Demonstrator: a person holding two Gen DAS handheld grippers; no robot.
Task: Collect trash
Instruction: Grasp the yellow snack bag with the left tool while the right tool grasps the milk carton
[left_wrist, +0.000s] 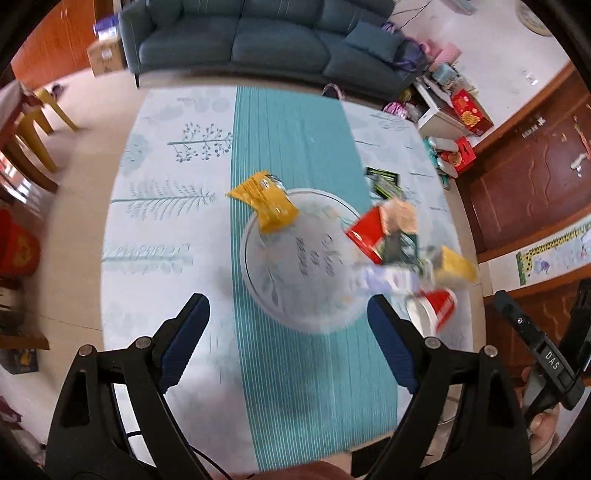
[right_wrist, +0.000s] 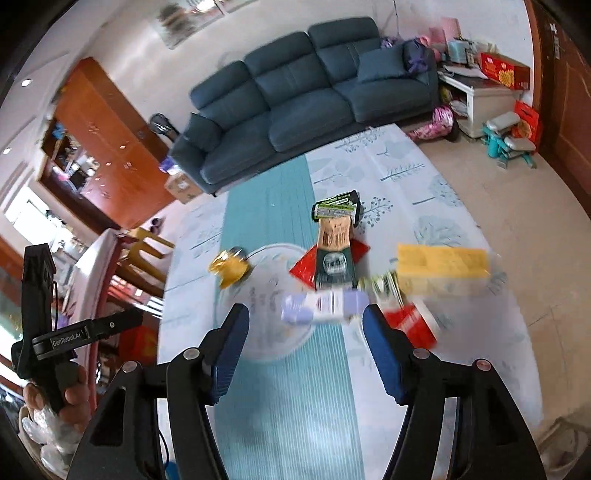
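Both grippers, left (left_wrist: 288, 325) and right (right_wrist: 304, 334), hover agape over wrappers (blurred) beside plate (left_wrist: 258, 280).

A dark teal three-seat fabric sofa (right_wrist: 314, 96) stands against the white wall (right_wrist: 122, 40), behind the tabletop (left_wrist: 166, 221) draped in a pale leaf-print cloth with a turquoise striped runner. Reddish-brown wooden cabinets (right_wrist: 107, 147) flank the room on a beige tiled floor (right_wrist: 517, 221), with yellow plastic chairs (left_wrist: 40, 125) to one side. A low white cabinet (right_wrist: 484, 99) beside the sofa carries red gift boxes (right_wrist: 506, 70).

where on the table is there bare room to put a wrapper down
Free: the teal runner between the plate and the near edge, and the tree-print cloth to its left. Crowded: the plate's right side, with its wrapper pile.
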